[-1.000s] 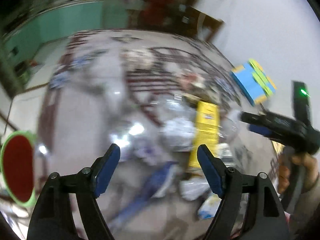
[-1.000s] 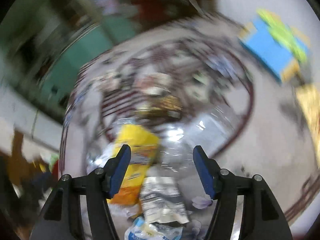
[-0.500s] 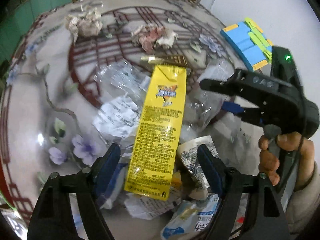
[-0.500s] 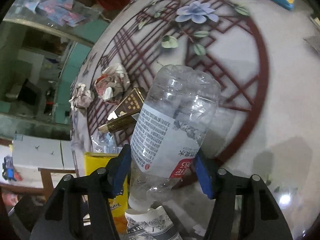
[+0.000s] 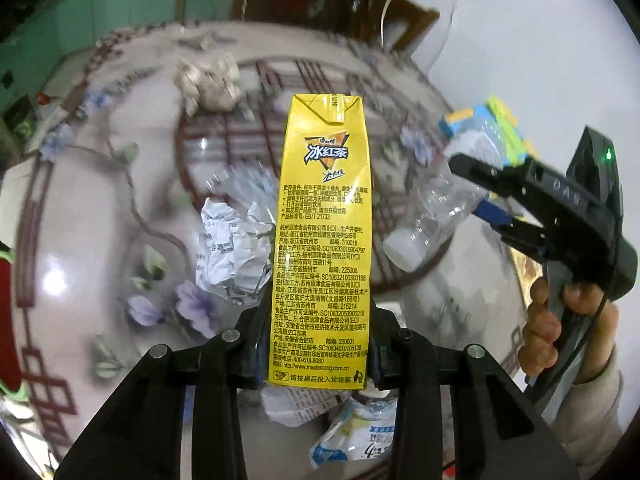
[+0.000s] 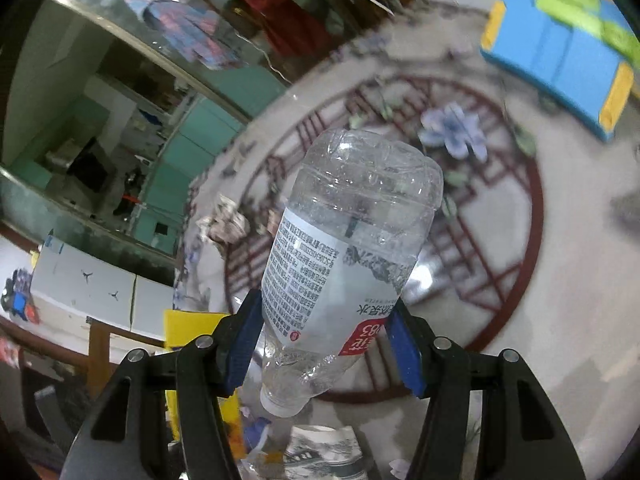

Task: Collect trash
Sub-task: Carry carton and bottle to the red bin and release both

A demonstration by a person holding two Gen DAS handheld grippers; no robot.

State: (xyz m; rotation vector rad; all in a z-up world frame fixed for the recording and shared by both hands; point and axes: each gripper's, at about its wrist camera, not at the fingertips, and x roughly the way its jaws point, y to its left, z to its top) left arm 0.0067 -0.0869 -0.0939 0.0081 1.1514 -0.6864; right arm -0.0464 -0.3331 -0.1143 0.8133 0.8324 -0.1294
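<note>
My left gripper (image 5: pixel 318 344) is shut on a tall yellow iced-tea carton (image 5: pixel 324 216) and holds it upright above the round patterned table (image 5: pixel 80 240). My right gripper (image 6: pixel 324 340) is shut on a clear plastic water bottle (image 6: pixel 348 256) with a white label, cap end pointing down, lifted off the table. The bottle (image 5: pixel 436 216) and right gripper also show at the right of the left wrist view. The yellow carton (image 6: pixel 192 332) shows at the lower left of the right wrist view.
Crumpled white paper (image 5: pixel 232 252), a brownish paper wad (image 5: pixel 210 84), a blue-white wrapper (image 5: pixel 352 436) and a printed paper cup (image 6: pixel 324 452) lie on the table. A blue and green foam block (image 6: pixel 560 48) sits at the far right. A red bin with green rim (image 5: pixel 6 320) is at the left edge.
Both grippers closed: the left took hold of the yellow carton and lifted it, the right gripped the bottle and raised it off the table.
</note>
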